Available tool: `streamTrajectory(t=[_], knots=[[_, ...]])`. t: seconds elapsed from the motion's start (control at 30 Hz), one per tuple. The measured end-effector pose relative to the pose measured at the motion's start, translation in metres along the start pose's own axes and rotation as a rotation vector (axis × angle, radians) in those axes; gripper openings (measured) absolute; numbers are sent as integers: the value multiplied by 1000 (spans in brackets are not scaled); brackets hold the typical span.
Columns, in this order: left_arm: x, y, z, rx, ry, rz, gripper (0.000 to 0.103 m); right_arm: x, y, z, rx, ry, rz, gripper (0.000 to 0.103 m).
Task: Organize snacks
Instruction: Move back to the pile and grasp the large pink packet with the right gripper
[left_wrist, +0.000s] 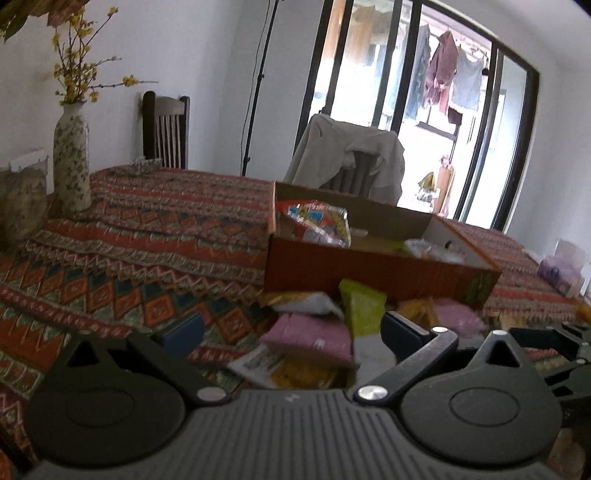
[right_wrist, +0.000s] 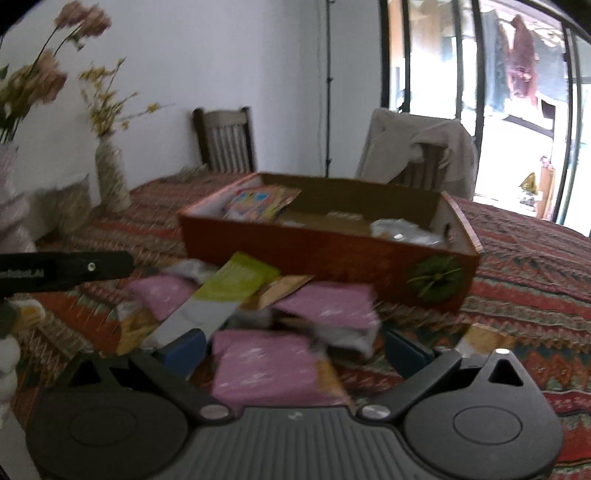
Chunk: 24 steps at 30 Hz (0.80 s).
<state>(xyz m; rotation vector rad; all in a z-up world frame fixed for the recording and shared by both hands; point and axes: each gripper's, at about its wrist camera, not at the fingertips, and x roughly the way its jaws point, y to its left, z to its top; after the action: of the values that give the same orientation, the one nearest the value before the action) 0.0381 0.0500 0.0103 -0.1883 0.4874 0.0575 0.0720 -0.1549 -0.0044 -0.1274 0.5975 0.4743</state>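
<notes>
- The left gripper (left_wrist: 291, 332) is held low over the patterned tablecloth (left_wrist: 129, 236), aimed at the orange box (left_wrist: 369, 273); its blue-padded fingers (left_wrist: 184, 330) stand wide apart, around nothing.
- The right gripper (right_wrist: 295, 341) — also low and level — has its jaws spread wide, with a pink packet (right_wrist: 266, 363) lying between them, ungripped.
- The snack pile (right_wrist: 236, 302) lies on the cloth just in front of the box: three pink packets show in the right view, plus one yellow-green packet (right_wrist: 236, 282).
- Inside the box lie one colourful packet (right_wrist: 258, 201) and one clear wrapper (right_wrist: 402, 229).
- Two vases and two chairs stand behind.
</notes>
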Motion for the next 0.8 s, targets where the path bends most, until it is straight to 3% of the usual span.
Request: streamTrajectory(t=[0.2, 0.37, 0.8], knots=[[-6, 11, -14, -11, 25, 9, 103, 13, 13, -7, -26, 52, -7, 69], [-7, 13, -17, -15, 35, 7, 103, 13, 16, -11, -33, 58, -1, 62], [-8, 9, -16, -8, 36, 0, 103, -20, 7, -10, -25, -28, -3, 61]])
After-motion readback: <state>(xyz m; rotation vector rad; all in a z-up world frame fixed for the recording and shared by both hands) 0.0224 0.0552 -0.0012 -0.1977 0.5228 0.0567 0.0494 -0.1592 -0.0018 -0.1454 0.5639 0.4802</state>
